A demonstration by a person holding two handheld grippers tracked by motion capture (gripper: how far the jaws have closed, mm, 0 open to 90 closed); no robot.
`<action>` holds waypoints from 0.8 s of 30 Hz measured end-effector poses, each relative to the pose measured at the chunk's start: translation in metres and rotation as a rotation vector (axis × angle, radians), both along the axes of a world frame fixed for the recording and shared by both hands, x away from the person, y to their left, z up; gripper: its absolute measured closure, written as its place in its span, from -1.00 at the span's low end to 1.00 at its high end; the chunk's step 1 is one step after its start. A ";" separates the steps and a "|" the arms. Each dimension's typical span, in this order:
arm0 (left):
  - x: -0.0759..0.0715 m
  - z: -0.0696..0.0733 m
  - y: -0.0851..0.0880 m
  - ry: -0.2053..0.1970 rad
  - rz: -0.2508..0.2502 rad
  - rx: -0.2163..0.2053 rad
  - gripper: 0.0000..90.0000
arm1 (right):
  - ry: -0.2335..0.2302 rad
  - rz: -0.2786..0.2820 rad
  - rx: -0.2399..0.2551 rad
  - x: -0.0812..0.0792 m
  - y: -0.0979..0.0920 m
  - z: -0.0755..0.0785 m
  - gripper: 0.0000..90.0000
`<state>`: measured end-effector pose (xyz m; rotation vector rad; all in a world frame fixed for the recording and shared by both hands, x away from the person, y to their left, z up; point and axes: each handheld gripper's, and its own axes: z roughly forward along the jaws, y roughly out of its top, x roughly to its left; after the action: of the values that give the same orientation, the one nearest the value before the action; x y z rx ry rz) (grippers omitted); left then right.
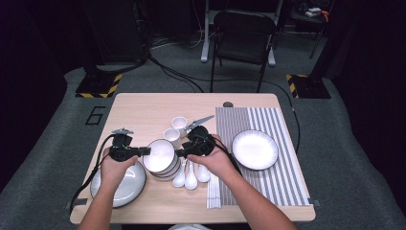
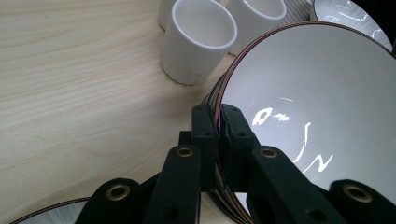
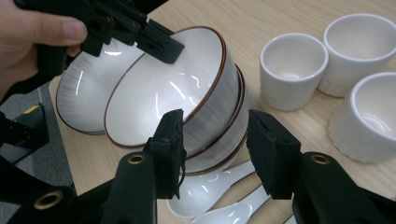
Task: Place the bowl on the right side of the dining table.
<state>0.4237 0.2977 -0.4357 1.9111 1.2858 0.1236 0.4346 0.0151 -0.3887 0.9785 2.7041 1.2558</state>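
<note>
A stack of white bowls with brown rims stands mid-table. The top bowl tilts, its left side raised. My left gripper is shut on that bowl's left rim, and it shows from the right gripper view with a hand behind it. My right gripper straddles the stack's right edge. Its jaws stand apart with the bowl walls filling the gap between the pads.
Three white cups stand just behind the stack. White spoons lie under my right hand, chopsticks beside them. One plate sits front left, another on the striped mat.
</note>
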 end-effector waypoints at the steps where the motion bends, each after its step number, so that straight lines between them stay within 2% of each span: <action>1: 0.000 0.001 0.001 0.004 -0.004 -0.001 0.90 | 0.004 -0.004 0.004 0.000 0.001 0.001 0.24; 9: -0.001 0.002 0.002 0.002 0.009 -0.005 0.90 | 0.000 -0.006 0.019 0.003 0.014 0.006 0.21; 16: -0.001 0.003 0.004 0.002 0.014 -0.011 0.90 | 0.000 -0.008 -0.001 0.007 0.026 0.000 0.21; 22: -0.002 0.005 0.005 0.020 0.009 -0.018 0.90 | 0.001 -0.007 -0.018 0.009 0.036 -0.006 0.22; 24: -0.002 0.005 0.006 0.016 0.010 -0.018 0.90 | -0.013 0.001 -0.042 0.010 0.038 -0.006 0.22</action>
<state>0.4217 0.3035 -0.4306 1.8940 1.3032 0.1012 0.4446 0.0528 -0.3947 0.9608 2.7100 1.1955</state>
